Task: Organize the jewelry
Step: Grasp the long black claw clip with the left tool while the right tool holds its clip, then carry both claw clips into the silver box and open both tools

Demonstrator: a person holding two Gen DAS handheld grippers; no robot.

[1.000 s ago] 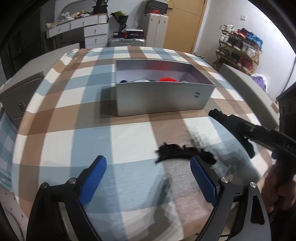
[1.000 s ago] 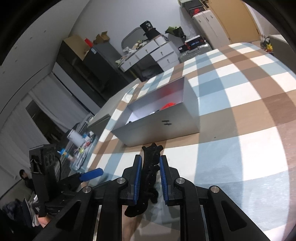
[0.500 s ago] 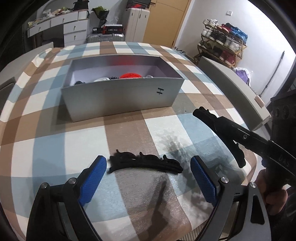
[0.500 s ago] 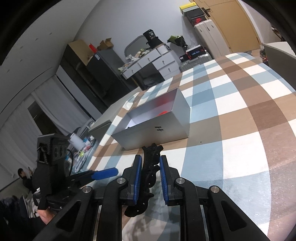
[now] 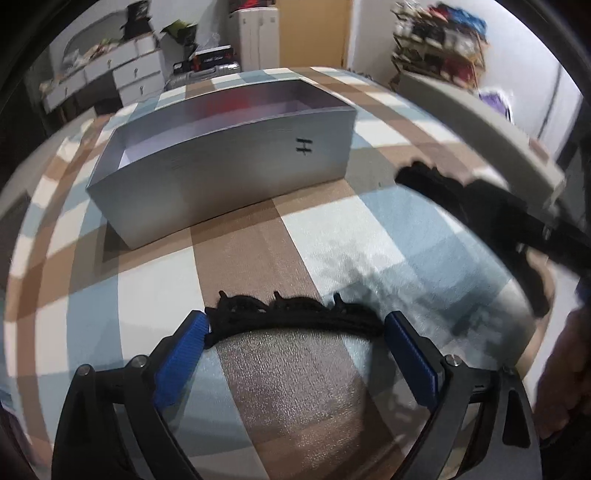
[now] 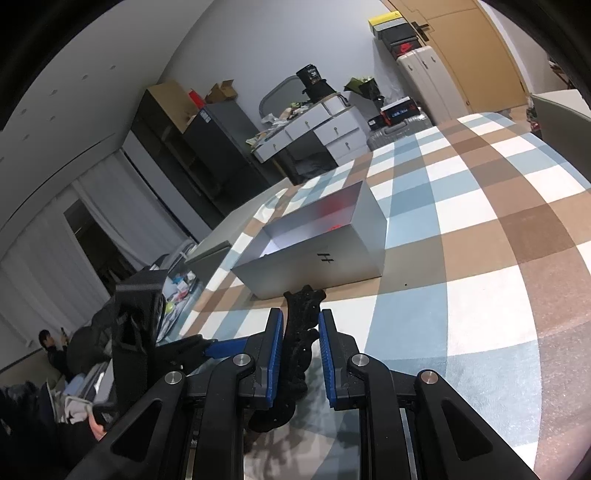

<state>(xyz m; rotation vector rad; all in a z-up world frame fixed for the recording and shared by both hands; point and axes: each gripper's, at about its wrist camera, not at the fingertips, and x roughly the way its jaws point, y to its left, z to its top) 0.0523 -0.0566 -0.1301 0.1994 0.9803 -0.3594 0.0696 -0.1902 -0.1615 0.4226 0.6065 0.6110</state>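
Note:
A black lace band lies flat on the checked tablecloth. My left gripper straddles it. Its jaws are opening, with a blue pad at each end of the band; the left pad looks close against one end. Behind it stands an open silver box, marked with an H. My right gripper is shut on a second black lace piece, which sticks out past its pads towards the silver box. In the left wrist view the right gripper hovers at the right, above the cloth.
Something red lies inside the box. A grey padded edge runs along the table's right side. A hand holds the right tool. Drawers, suitcases and a shoe rack stand beyond the table. A person sits far left.
My left gripper has moved forward and down over the lace band, which now lies between its pads. The box looks nearer. The right gripper has stayed shut on its piece.

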